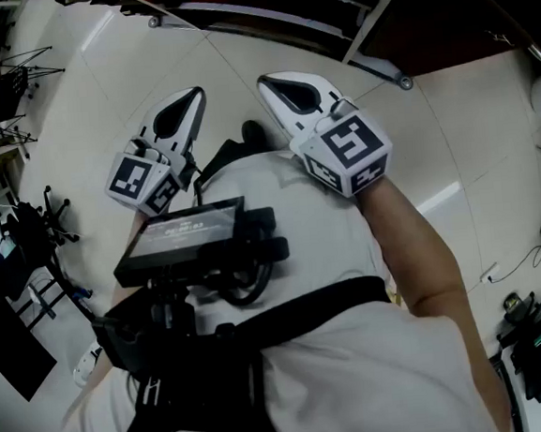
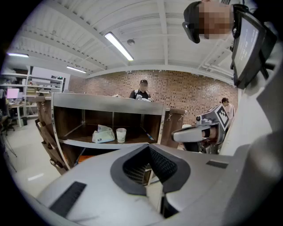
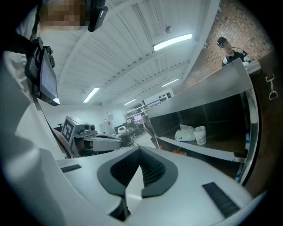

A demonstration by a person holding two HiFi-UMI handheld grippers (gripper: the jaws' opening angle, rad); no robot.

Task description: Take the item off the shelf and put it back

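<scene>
The left gripper (image 1: pixel 192 97) and right gripper (image 1: pixel 268 83) are showing white shells with black ribbed fingers (image 2: pixel 163 165) and black-and-white square markers. The shelf (image 2: pixel 106 103) is showing dark brown under a grey top, the cup (image 2: pixel 121 134) and packet (image 2: pixel 103 134) white, the brick wall (image 2: pixel 185 95) reddish-brown.

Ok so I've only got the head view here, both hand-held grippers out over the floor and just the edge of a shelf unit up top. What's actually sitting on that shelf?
Observer: In the left gripper view, a white paper cup stands upright on the shelf, on its upper board.
Operator: Anything next to it?
Observer: A crumpled white bag lies close on the cup's left, on the same board. I can't tell whether they touch.
Operator: Is anyone near the unit?
Observer: Yes, a person in a dark cap stands behind it, showing above its top panel.
</scene>
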